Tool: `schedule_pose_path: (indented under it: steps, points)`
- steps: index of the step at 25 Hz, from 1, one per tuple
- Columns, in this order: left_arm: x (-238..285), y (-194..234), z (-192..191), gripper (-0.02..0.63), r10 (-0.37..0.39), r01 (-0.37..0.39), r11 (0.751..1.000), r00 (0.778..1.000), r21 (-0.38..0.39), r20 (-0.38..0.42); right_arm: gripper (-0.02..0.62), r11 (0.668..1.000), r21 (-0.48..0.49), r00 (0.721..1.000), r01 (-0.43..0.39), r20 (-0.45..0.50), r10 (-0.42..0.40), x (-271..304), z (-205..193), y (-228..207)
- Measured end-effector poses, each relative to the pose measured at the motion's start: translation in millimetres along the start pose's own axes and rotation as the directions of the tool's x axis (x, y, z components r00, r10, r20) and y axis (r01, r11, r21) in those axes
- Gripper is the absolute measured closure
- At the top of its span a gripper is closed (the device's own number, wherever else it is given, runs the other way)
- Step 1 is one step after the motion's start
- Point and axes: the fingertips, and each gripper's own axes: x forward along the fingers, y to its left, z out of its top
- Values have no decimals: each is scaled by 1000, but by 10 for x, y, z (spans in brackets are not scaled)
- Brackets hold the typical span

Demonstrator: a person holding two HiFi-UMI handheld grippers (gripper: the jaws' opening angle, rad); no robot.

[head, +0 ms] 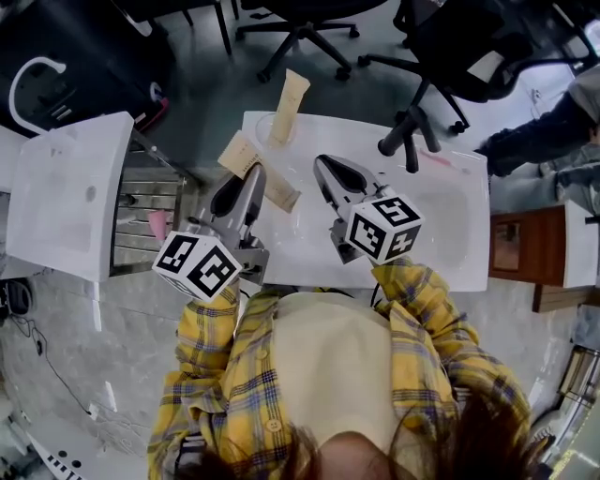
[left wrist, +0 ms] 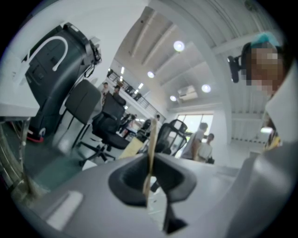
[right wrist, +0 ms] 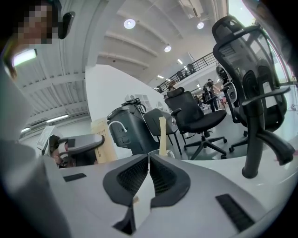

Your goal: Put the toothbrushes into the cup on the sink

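Observation:
A clear cup (head: 263,127) stands at the far left corner of the white sink top (head: 450,234), and one beige toothbrush pack (head: 291,98) stands upright in it. A second flat beige toothbrush pack (head: 236,155) lies slantwise just in front of the cup, with my left gripper (head: 255,174) shut on it. In the left gripper view this pack (left wrist: 150,139) shows edge-on between the closed jaws of that gripper (left wrist: 150,157). My right gripper (head: 324,165) hovers over the basin to the right, shut with nothing in it. Its own view has the jaws (right wrist: 149,159) closed, with the cup (right wrist: 160,152) ahead.
A black faucet (head: 412,131) rises at the sink's back right. Office chairs (head: 300,23) stand behind the sink. Another white unit (head: 66,197) and a wire rack (head: 141,216) are at the left. At the right are a wooden cabinet (head: 511,244) and a seated person (head: 553,131).

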Motion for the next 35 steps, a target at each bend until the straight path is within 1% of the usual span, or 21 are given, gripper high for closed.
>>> schedule_pose_path:
  steps: [4,11,17,24,28,32,35]
  points:
    - [46,-12,119,574,-10,9,1000,1000,23,17,574,1000,16,1000,14,-13,-14,-100,-88,-1]
    - [167,51,469,575,-10,2,995,997,98,77,574,999,40,999,21,-35,-19,-189,-222,16]
    - [334,113,684,575,-21,-2,980,993,199,115,574,998,53,999,22,-49,-20,-213,-320,45]
    - [517,245,764,575,-30,-9,966,989,258,144,574,998,47,998,38,-54,-35,-239,-359,38]
    - [659,366,647,575,-29,-6,963,992,271,123,574,997,57,997,44,-65,-40,-250,-433,31]
    - [745,444,543,575,-28,4,962,996,274,82,574,996,66,996,53,-69,-48,-248,-461,10]
    - [801,472,463,574,-38,27,961,999,277,36,574,995,75,996,60,-75,-55,-242,-488,-2]
